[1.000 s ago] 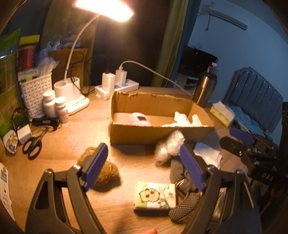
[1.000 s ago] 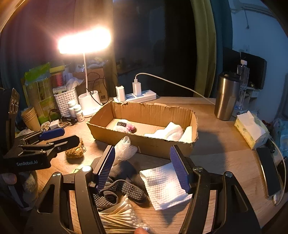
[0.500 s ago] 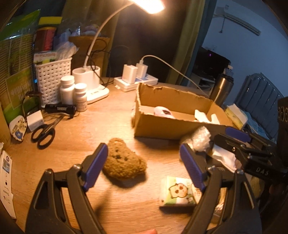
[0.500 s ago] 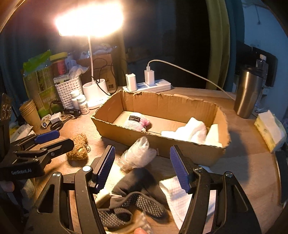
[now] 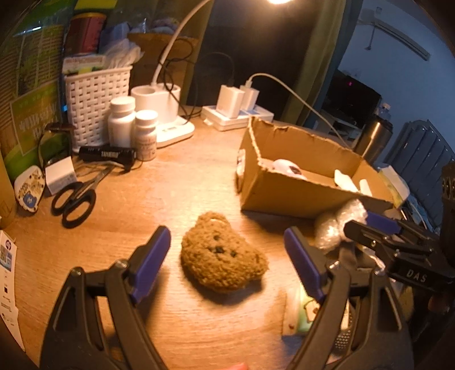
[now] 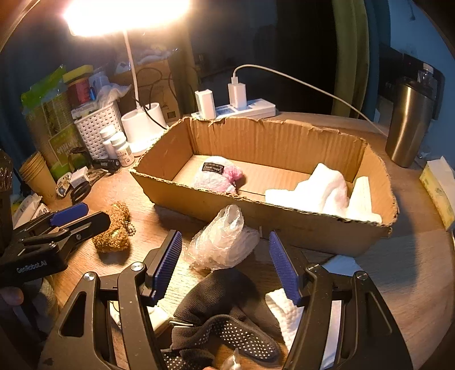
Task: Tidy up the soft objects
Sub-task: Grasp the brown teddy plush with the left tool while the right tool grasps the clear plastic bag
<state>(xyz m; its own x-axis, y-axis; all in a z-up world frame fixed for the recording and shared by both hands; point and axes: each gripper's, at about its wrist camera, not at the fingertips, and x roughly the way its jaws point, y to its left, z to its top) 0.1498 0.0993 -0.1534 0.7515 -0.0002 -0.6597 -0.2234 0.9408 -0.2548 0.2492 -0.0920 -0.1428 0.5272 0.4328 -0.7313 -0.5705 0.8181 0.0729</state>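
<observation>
We held the left hand-held gripper point(image 5: 227, 256) wide open around the brown plush point(image 5: 223, 257), untouched; the right hand-held gripper point(image 6: 226, 263) gaped empty by the plastic bag point(image 6: 223, 242).

Home bedroom desk, lit desk lamp point(image 6: 125, 17), power strip point(image 6: 241, 109), pill bottles point(image 5: 132, 125), bed headboard point(image 5: 423, 159) behind

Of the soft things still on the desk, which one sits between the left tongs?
The brown plush bear. It lies between the open left tongs, untouched. The crumpled plastic bag and black sock lie by the right tongs instead.
</observation>
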